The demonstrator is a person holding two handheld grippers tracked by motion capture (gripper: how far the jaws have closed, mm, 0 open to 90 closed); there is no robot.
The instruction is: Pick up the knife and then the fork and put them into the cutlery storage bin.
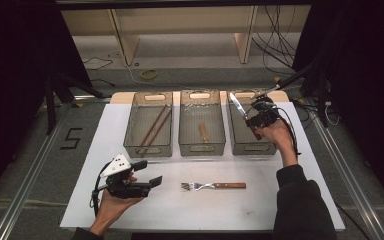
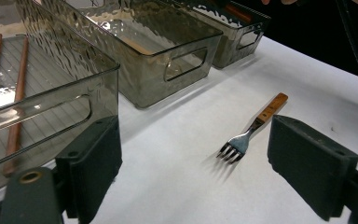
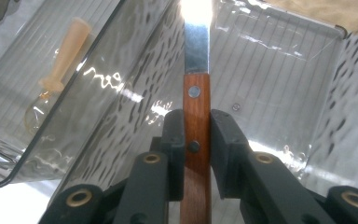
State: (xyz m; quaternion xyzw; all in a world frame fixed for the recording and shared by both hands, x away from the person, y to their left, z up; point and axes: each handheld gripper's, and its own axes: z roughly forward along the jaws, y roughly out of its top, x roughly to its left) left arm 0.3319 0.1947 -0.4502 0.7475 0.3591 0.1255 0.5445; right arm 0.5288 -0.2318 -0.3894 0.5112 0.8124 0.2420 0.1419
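We are holding the right gripper (image 1: 254, 116) over the right-hand bin (image 1: 250, 145), and its two black jaws are clamping the wooden handle of a knife (image 3: 196, 116) between them. In the right gripper view the pads (image 3: 175, 140) are pressing on both sides of the handle, and the steel blade is pointing away from us over the ribbed floor of that bin. From above, the blade is slanting up and to the left, toward the far end of the right-hand bin.

Beside the right-hand bin, the middle bin (image 1: 202, 148) is holding a pale wooden-handled utensil (image 1: 203, 132), lying along its floor. Beyond the middle bin, the left-hand bin (image 1: 148, 149) is holding two brown chopsticks (image 1: 155, 126), lying slantwise side by side.

We are keeping the left gripper (image 1: 145, 176) just above the white mat (image 1: 105, 200), well in front of the left-hand bin, with its jaws standing wide apart and nothing between them. A fork (image 1: 213, 186) with a wooden handle is lying flat on the mat in front of the middle bin, tines toward the left gripper and clear of it.
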